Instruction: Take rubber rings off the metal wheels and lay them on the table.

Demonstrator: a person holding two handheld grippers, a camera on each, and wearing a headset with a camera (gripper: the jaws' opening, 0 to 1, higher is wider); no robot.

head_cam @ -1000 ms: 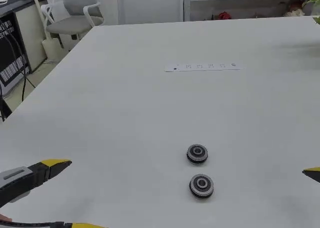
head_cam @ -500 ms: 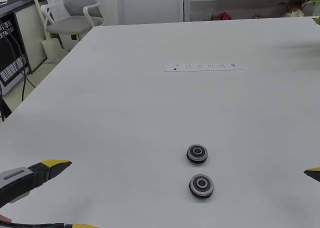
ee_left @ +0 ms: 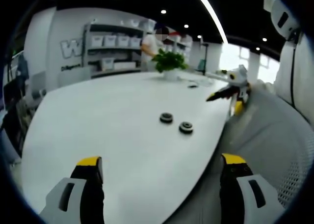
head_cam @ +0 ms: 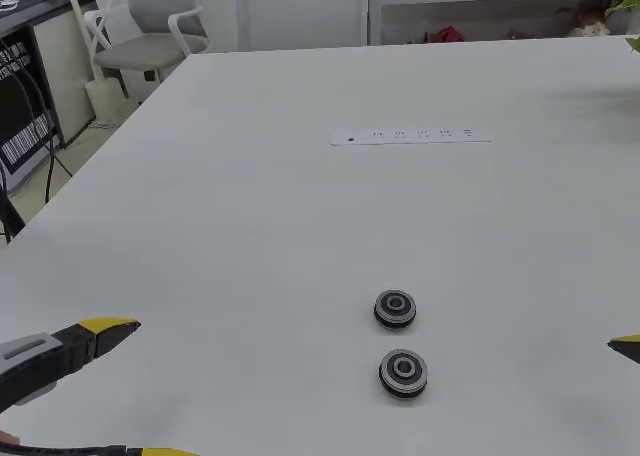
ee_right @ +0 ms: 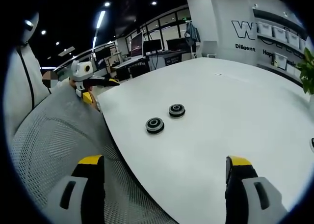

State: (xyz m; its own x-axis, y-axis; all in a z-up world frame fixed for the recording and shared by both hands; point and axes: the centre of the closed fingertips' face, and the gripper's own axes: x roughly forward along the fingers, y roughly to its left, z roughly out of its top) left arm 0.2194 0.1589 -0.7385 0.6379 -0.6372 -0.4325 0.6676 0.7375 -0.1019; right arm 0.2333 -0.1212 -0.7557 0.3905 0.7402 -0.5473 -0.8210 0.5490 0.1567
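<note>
At the near edge of the white table point(head_cam: 300, 206), the yellow-tipped left tool point(ee_left: 161, 160) and right tool point(ee_right: 165, 160) hang spread wide, empty. Between them lie two round metal wheels, farther wheel point(head_cam: 394, 309) and nearer wheel point(head_cam: 403, 372), dark rubber rings point(head_cam: 383, 374) on.

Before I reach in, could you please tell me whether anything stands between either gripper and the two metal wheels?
Nothing visible does: bare table separates the left gripper and the right gripper from the near wheel and the far wheel. The power strip lies well beyond both wheels.
</note>
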